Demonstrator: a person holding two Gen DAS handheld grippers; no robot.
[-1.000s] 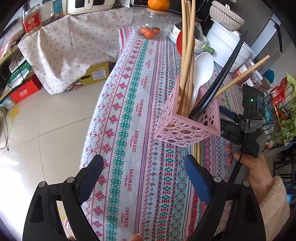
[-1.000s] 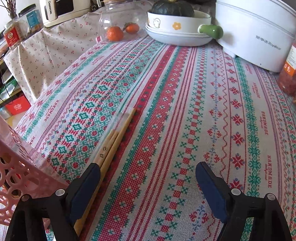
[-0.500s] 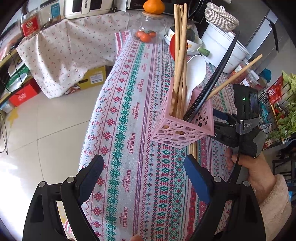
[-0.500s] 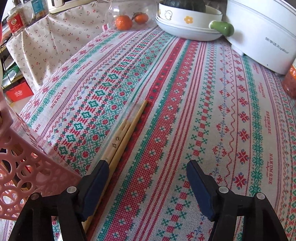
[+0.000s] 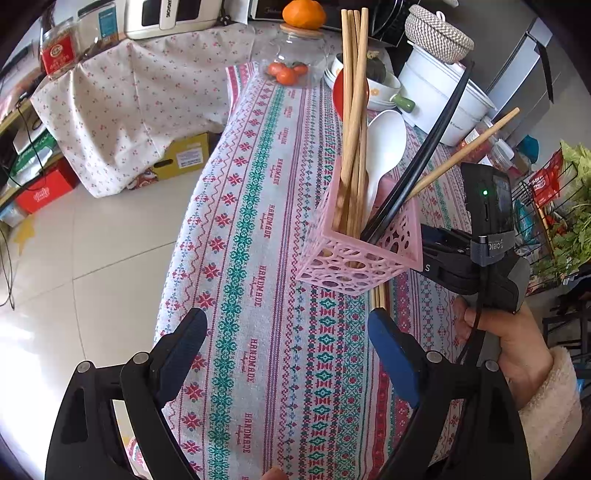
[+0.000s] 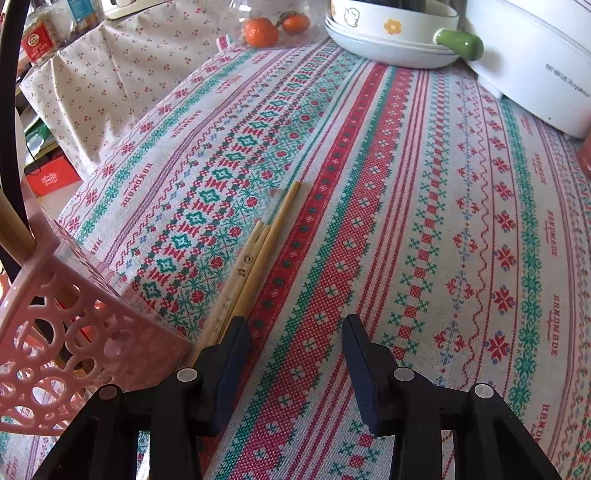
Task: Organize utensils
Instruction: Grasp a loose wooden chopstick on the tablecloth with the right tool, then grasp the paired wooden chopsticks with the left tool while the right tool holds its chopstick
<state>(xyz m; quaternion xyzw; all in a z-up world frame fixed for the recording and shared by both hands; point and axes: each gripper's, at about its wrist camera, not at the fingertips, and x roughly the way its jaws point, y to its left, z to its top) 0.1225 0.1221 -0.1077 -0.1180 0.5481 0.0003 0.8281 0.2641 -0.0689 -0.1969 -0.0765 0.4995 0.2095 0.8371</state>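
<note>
A pink perforated utensil holder (image 5: 360, 247) stands on the patterned tablecloth and holds several wooden chopsticks (image 5: 352, 122), a white spoon (image 5: 386, 147) and a black utensil (image 5: 424, 162). It also shows at the left of the right wrist view (image 6: 74, 325). Loose wooden chopsticks (image 6: 255, 258) lie on the cloth beside the holder. My left gripper (image 5: 286, 354) is open and empty, short of the holder. My right gripper (image 6: 295, 350) is open and empty, its left finger (image 6: 232, 350) over the near ends of the loose chopsticks.
At the far end stand a white bowl with a green handle (image 6: 391, 40), a white cooker (image 6: 535, 62), a glass jar with tangerines (image 5: 291, 62) and a woven lid (image 5: 437, 33). The table's left edge (image 5: 177, 258) drops to a tiled floor. A wire rack (image 5: 554, 229) stands right.
My right gripper has narrowed its opening and moved forward along the loose chopsticks. The left gripper has pulled back a little, so the holder looks farther away.
</note>
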